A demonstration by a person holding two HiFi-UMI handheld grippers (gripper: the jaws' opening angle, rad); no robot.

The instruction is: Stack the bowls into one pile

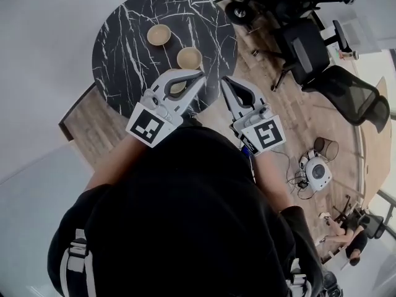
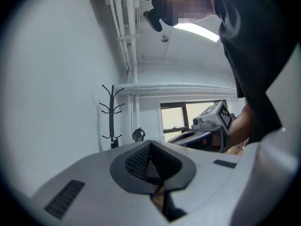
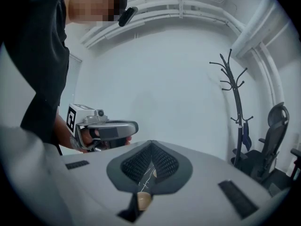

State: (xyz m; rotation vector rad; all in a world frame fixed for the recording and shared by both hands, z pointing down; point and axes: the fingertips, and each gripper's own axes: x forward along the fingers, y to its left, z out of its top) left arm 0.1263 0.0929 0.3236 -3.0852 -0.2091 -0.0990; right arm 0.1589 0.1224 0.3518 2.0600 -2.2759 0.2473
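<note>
On the round black marble table [image 1: 124, 48] stand three tan bowls, apart from one another: a far bowl [image 1: 159, 34], a middle bowl [image 1: 189, 57] and a near bowl [image 1: 177, 88] half hidden under my left gripper [image 1: 201, 74]. That gripper hovers over the table's near edge, jaws shut and empty. Just right of it, my right gripper [image 1: 224, 79] is also shut and empty, at the table's right rim. In the left gripper view the left gripper [image 2: 150, 144] points level at a wall. In the right gripper view the right gripper [image 3: 151, 144] shows a sliver of bowl [image 3: 143, 200] below it.
Black office chairs [image 1: 306, 48] [image 1: 354, 95] stand on the wood floor right of the table. A white device [image 1: 317, 171] with cables lies on the floor nearer me. A coat stand [image 3: 235, 102] rises by the white wall, with another chair [image 3: 275, 126] beside it.
</note>
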